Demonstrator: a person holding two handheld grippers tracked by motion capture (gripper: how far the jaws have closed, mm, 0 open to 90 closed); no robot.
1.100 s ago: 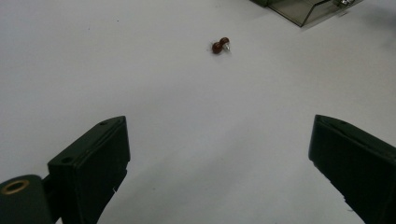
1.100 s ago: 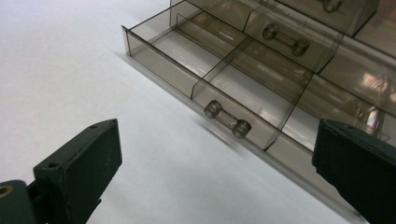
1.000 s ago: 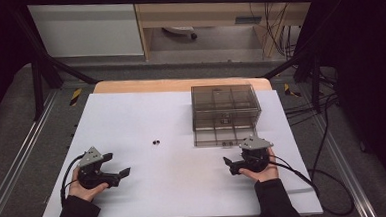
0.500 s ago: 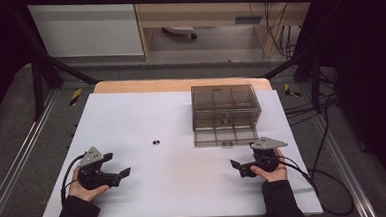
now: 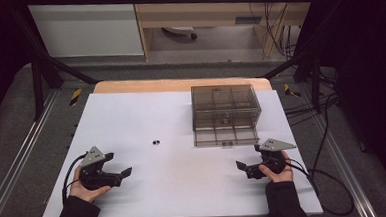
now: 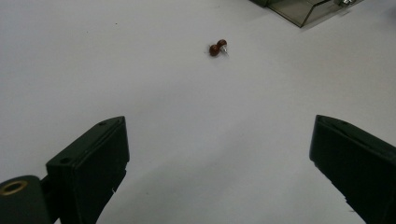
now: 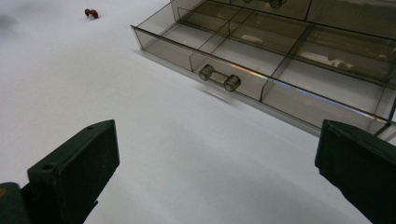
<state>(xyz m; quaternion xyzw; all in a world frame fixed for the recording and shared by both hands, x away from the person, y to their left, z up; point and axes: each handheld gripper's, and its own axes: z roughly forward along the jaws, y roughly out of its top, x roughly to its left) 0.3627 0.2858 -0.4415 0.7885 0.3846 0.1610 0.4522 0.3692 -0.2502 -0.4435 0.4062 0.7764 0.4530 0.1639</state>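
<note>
Two small dark red beads (image 5: 156,142) lie together on the white table top (image 5: 185,189); they also show in the left gripper view as beads (image 6: 218,47) and in the right gripper view as beads (image 7: 91,13). A smoky clear drawer box (image 5: 224,101) stands at the back right, its bottom drawer (image 5: 225,135) pulled out, with a clear handle (image 7: 219,77). My left gripper (image 5: 120,163) rests open at the near left, pointing toward the beads, nothing between its jaws (image 6: 217,135). My right gripper (image 5: 247,156) stands open just in front of the drawer (image 7: 215,140), holding nothing.
The drawer is split into several compartments (image 7: 243,51). A wooden strip (image 5: 179,84) runs along the table's far edge. Metal rails (image 5: 13,163) flank the table, and cables (image 5: 325,181) trail off at the right.
My right gripper has drawn back to the right and toward the near edge, away from the drawer front. The left gripper and the beads have stayed put.
</note>
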